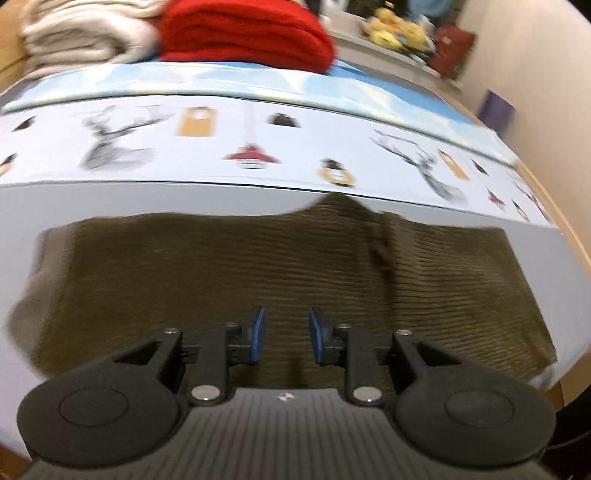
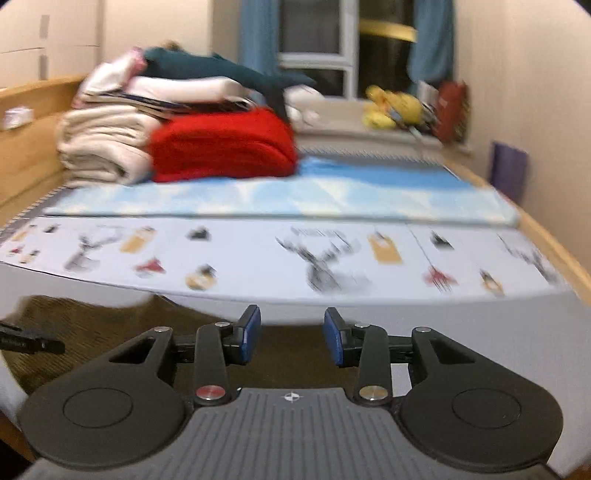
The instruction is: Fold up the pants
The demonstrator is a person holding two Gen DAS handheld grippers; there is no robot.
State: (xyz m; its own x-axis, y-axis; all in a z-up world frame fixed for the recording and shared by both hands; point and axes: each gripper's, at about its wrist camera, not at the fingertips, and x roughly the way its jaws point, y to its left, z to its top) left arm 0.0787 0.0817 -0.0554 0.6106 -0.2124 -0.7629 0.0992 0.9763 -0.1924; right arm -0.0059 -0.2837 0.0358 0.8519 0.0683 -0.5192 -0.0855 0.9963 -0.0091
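I am over a bed with a pale wooden frame (image 2: 22,173), its plain white sheet (image 1: 184,199) filling the middle of both my views, in a cream-walled room with a window and blue curtains (image 2: 258,37) at the top of the right wrist view. Across the bed, above the white sheet in both frames, lies a white printed cloth with grey deer heads, red lamps and tan tags (image 1: 207,147), and beyond that a sky-blue cloth (image 2: 332,184). In the upper left sits a stack of folded cream blankets (image 2: 99,147) with a folded red blanket (image 1: 243,33) just beside it, and a dark teal garment (image 2: 221,72) draped on top of the pile. Yellow soft toys (image 2: 391,105) rest on the sill in the upper right. The olive-brown ribbed pants (image 1: 258,266) lie flat on the white sheet, spreading over the lower half of the left wrist view and showing in the lower left and lower centre of the right wrist view. My left gripper (image 1: 286,338) hangs over the pants in the lower centre of its frame, blue pads apart with nothing between them. My right gripper (image 2: 291,339) sits at the pants' far edge, pads likewise spread and holding nothing.
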